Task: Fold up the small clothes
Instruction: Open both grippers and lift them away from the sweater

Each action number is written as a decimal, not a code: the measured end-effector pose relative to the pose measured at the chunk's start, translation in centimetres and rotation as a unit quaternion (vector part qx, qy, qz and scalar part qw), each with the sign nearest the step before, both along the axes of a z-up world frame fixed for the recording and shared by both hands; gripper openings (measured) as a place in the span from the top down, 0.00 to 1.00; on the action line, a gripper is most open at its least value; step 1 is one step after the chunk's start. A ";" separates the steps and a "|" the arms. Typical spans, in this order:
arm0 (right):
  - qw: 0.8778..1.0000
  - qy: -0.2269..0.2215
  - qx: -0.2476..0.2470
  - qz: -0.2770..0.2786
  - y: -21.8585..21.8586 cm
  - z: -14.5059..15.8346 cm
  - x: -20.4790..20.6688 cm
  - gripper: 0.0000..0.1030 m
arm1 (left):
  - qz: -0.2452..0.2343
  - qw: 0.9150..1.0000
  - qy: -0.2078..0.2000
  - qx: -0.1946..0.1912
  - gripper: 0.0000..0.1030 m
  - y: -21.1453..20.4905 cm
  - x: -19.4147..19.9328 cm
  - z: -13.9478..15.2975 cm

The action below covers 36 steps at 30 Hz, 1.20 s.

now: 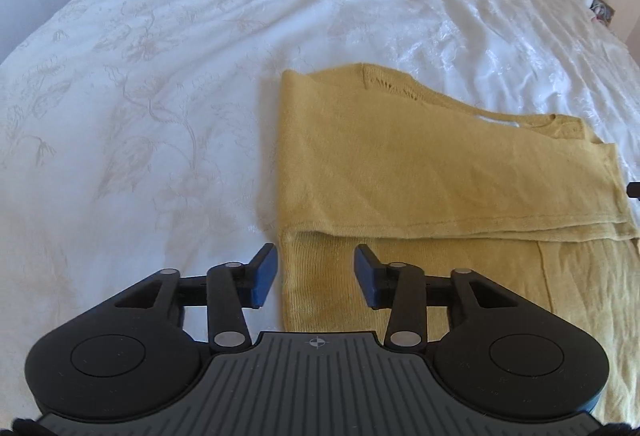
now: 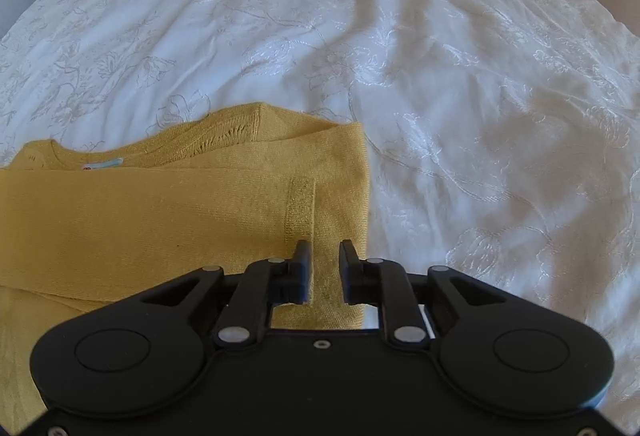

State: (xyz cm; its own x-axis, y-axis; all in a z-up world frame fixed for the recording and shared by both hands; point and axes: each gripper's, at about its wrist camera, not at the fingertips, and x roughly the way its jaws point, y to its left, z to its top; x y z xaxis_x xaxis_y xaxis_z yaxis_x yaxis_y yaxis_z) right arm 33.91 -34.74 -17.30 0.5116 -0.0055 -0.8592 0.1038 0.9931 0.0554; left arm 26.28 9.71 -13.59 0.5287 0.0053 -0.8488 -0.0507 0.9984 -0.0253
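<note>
Blue pads (image 1: 265,278) of the left claw (image 1: 315,276) stand apart with nothing between them, hovering over the sweater (image 1: 400,172), whose near left edge runs just under the left pad. Ahead of this claw a folded layer lies across the sweater, its hem crossing just beyond the pads. To its left the bedspread (image 1: 140,96) is bare and wide. Black fingers of the right claw (image 2: 324,270) are parted too, holding nothing, above the sweater's (image 2: 180,204) near right corner; a ribbed cuff (image 2: 301,204) lies just ahead of the left finger. Its right edge runs just beside the right finger, and beyond it the bedspread (image 2: 480,116) spreads open, wrinkled, far ahead.
</note>
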 end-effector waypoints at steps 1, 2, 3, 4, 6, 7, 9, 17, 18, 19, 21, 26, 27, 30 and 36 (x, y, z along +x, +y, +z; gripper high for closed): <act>1.000 -0.012 0.003 0.007 0.4 0.3 0.0 0.49 | -0.002 1.000 -0.012 0.000 0.49 -0.2 0.5 0.4; 1.000 -0.019 0.008 0.015 0.8 0.4 0.2 0.47 | -0.002 1.000 -0.021 -0.002 0.46 -0.5 1.1 0.6; 0.999 -0.021 0.012 0.023 1.3 0.4 0.5 0.47 | -0.002 1.000 -0.025 -0.005 0.45 -0.6 1.8 0.7; 0.999 -0.021 0.014 0.030 1.9 0.3 0.9 0.47 | -0.002 1.000 -0.025 -0.009 0.45 -0.9 2.7 0.6; 0.999 -0.020 0.018 0.039 2.9 -0.1 1.7 0.44 | -0.003 1.000 -0.021 -0.018 0.45 -1.4 4.6 0.2; 0.999 -0.019 0.021 0.044 3.4 -0.4 2.0 0.44 | -0.005 1.000 -0.019 -0.020 0.45 -1.6 5.4 0.0; 0.998 -0.017 0.022 0.054 4.3 -1.0 2.7 0.39 | -0.012 1.000 -0.018 -0.011 0.44 -2.0 7.1 -0.7; 0.999 0.017 0.015 0.043 4.0 -3.7 4.2 0.36 | 0.030 0.999 0.012 0.037 0.43 0.7 11.8 -3.9; 0.999 0.018 0.016 0.041 3.7 -3.9 4.2 0.36 | 0.040 0.998 0.014 0.037 0.39 1.4 12.1 -4.1; 0.999 0.017 0.016 0.040 3.4 -4.0 4.2 0.36 | 0.048 0.998 0.016 0.035 0.35 2.0 12.4 -4.3; 0.999 0.016 0.012 0.039 3.0 -4.1 4.1 0.34 | 0.061 0.997 0.021 0.029 0.23 3.2 12.9 -4.5; 1.000 0.011 0.018 0.017 1.9 -3.4 3.7 0.30 | 0.068 0.997 0.013 0.039 0.24 3.4 12.5 -3.0; 1.000 0.008 0.023 0.012 1.7 -3.1 3.4 0.30 | 0.068 0.997 0.006 0.036 0.24 3.2 12.1 -2.5; 0.999 -0.009 0.031 0.007 1.0 -1.6 2.1 0.30 | 0.062 0.998 -0.021 0.023 0.24 2.5 9.9 -0.5; 0.998 -0.051 0.033 0.028 0.6 2.1 -2.3 0.25 | 0.028 0.996 -0.080 0.004 0.24 -0.6 3.3 4.4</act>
